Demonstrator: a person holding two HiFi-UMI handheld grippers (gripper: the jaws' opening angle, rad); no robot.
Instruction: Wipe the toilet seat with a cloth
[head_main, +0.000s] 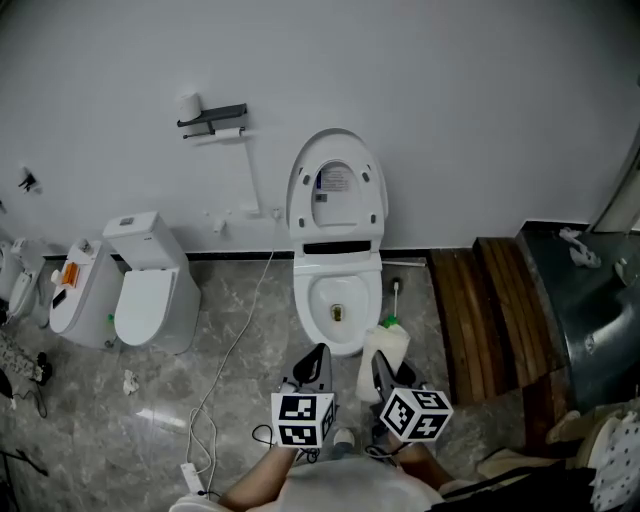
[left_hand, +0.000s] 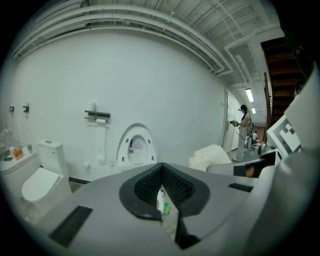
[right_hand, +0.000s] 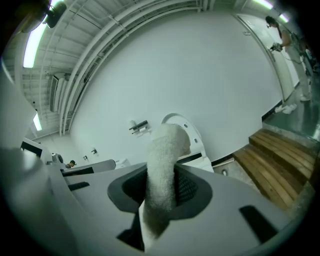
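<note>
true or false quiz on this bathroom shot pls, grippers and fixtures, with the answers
1. The right gripper is shut on a white cloth. True.
2. The left gripper grips a cloth as well. False: its jaws are together with nothing between them.
3. The middle toilet's lid stands raised. True.
4. The wooden steps lie left of that toilet in the head view. False: they lie to its right.
5. The second toilet, at the left, has its lid up. False: its lid is down.
</note>
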